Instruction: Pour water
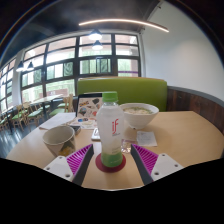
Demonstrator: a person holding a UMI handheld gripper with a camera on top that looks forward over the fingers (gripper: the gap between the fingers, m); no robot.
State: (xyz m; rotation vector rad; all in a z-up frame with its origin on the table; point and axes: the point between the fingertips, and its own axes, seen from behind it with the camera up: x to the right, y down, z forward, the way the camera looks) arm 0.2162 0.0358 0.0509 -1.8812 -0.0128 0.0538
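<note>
A clear plastic bottle [110,125] with a white cap, a white label and greenish liquid at the bottom stands upright on a dark red coaster [110,161] on the wooden table [185,135]. My gripper [111,152] is open. The bottle stands between its magenta-padded fingers [81,156] with a small gap at each side. A clear glass [126,145] stands just behind the bottle to its right, partly hidden by it.
A pale bowl [57,137] with a spoon sits ahead to the left, and a larger bowl [138,114] on paper beyond to the right. A menu card [88,104] lies at the far side. A green bench [140,90] stands behind the table.
</note>
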